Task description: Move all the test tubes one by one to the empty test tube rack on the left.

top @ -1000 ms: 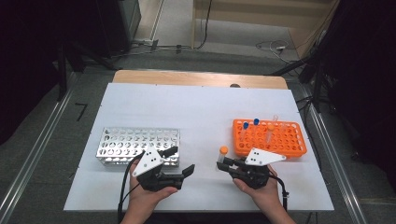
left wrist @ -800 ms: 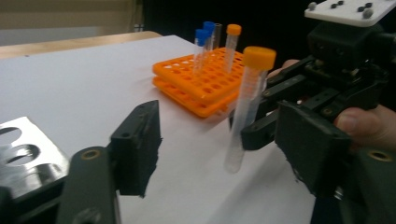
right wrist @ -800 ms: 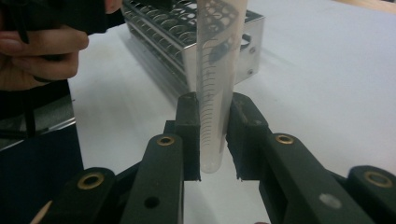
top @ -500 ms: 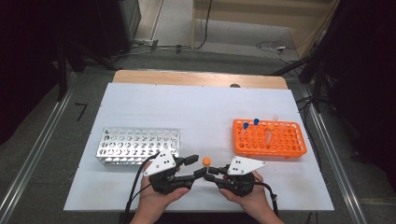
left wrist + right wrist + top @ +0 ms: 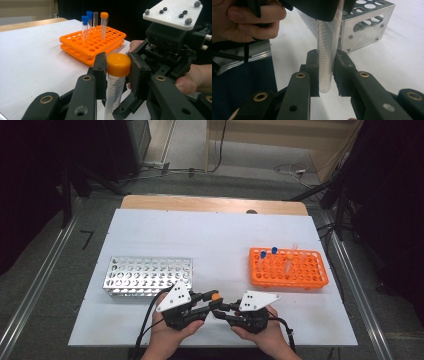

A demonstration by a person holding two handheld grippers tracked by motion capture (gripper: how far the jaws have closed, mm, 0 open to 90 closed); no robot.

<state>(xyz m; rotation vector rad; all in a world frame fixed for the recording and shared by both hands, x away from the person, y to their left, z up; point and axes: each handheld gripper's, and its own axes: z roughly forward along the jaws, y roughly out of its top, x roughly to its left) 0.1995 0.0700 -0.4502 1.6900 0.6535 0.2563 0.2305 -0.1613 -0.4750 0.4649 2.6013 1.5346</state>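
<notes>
The left claw point(image 5: 115, 67) has just been closing and now pinches the tube's orange cap point(image 5: 118, 64). The right claw point(image 5: 325, 72) grips the tube point(image 5: 325, 62) lower down its clear body.

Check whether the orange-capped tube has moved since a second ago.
Yes. The orange-capped tube has shifted left, away from the orange rack, toward the metal rack, now held by both grippers.

Each gripper, left gripper point(image 5: 202, 301) and right gripper point(image 5: 226, 310), has a black body, two black jaws with brass-coloured pivot rivets, and a black trailing cable. A pale three-cornered plate point(image 5: 172, 13) with dark screws and grey studs sits on top.
</notes>
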